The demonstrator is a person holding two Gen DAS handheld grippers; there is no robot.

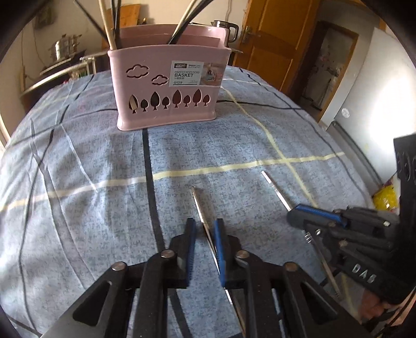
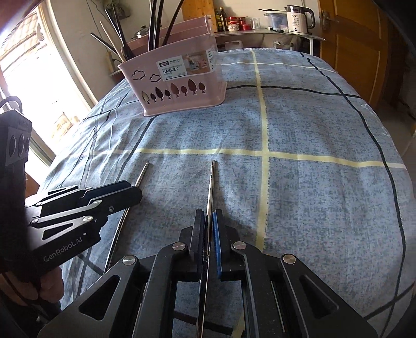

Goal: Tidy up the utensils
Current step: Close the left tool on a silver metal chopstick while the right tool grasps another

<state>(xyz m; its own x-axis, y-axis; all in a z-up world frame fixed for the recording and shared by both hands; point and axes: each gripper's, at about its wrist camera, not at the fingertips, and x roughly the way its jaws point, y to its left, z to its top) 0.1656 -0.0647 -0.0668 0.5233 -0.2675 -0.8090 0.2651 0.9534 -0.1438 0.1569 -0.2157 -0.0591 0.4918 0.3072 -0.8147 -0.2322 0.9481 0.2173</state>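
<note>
Two metal chopsticks lie on the blue checked cloth. My left gripper [image 1: 204, 223] is open, its blue-padded fingers on either side of the left chopstick [image 1: 201, 205]; that chopstick also shows in the right wrist view [image 2: 141, 175]. My right gripper [image 2: 209, 215] is shut on the right chopstick [image 2: 212, 182], which also shows in the left wrist view [image 1: 275, 189]. The pink divided basket [image 1: 166, 85] stands upright at the far side and holds several long utensils; it also shows in the right wrist view [image 2: 179, 83].
The cloth [image 2: 312, 124] has yellow and dark stripes. A kettle [image 2: 299, 15] and jars stand on a shelf behind. A wooden door [image 1: 275, 44] is at the far right. A steel pot [image 1: 65, 46] sits at the far left.
</note>
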